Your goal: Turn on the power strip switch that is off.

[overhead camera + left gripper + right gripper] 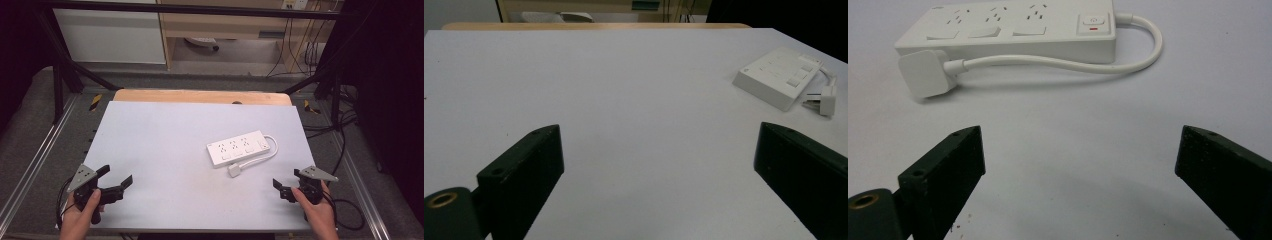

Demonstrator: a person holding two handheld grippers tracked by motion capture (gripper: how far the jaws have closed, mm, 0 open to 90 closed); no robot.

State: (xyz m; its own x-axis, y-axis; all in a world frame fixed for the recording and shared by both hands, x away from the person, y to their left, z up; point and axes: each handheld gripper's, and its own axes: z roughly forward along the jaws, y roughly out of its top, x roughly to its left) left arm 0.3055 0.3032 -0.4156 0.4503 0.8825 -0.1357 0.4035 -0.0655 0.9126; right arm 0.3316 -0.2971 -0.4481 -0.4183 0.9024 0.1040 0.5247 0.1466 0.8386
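A pale grey board point(165, 145) covers the wooden tabletop point(200, 96), whose bare edge shows at 12 o'clock. Beyond it, at 12, stands a wooden desk point(225, 25) with a white cabinet point(110, 35) at 11. Black cables point(300, 50) hang at 1 o'clock and more trail over the floor at 3. Black frame bars point(190, 9) cross the top, and yellow-black tape point(95, 101) marks 10

Smooth white plastic strip point(238, 147) with a glossy cord point(1058, 62); matt pale board point(165, 145); bare wood edge point(200, 96) at upper centre
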